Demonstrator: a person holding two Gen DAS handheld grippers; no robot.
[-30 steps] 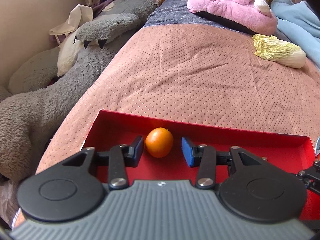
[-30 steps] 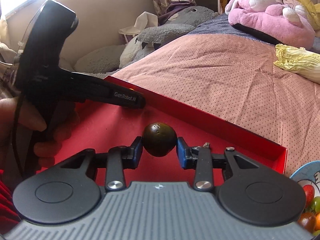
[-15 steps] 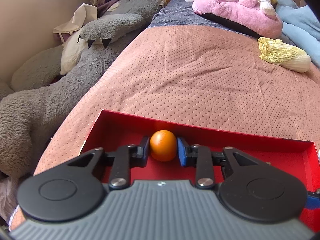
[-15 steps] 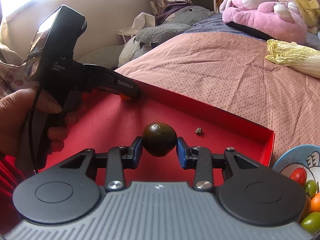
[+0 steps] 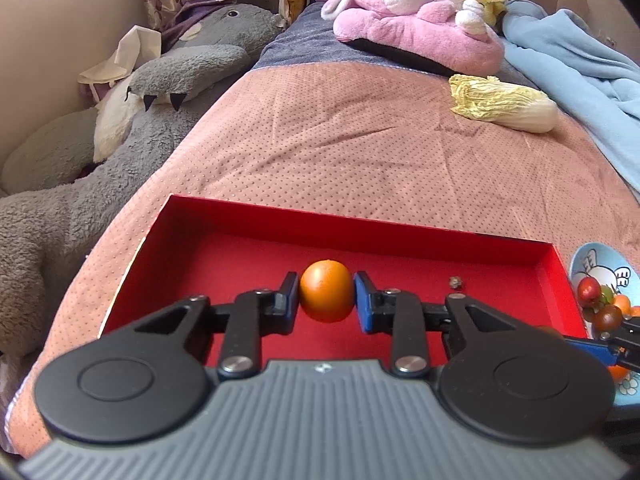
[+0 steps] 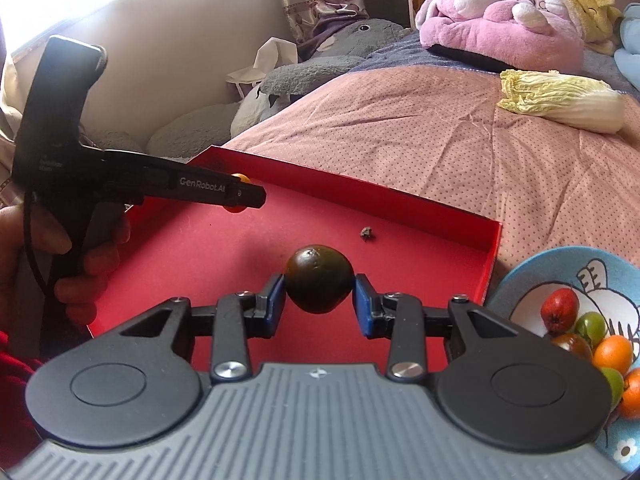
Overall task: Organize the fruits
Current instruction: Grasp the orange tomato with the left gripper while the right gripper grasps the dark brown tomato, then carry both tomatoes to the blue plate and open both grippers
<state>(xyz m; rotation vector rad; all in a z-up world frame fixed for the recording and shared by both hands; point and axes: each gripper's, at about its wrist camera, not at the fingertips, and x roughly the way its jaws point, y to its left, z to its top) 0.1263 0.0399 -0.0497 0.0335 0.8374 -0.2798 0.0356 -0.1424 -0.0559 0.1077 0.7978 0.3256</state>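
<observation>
**Both grippers hold fruit over the red tray**

Left wrist view: the left gripper (image 5: 327,297) is clenched on an orange fruit (image 5: 326,296) above the red tray (image 5: 360,227) on the bed (image 5: 360,148).

Right wrist view: the right gripper (image 6: 319,298) grasps a dark fruit (image 6: 319,278) over the tray's near right part; a blue bowl (image 6: 560,264) of fruit sits right.

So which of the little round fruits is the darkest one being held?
The dark brownish-green round fruit clamped in the right gripper. The left gripper holds a bright orange round fruit instead.
</observation>
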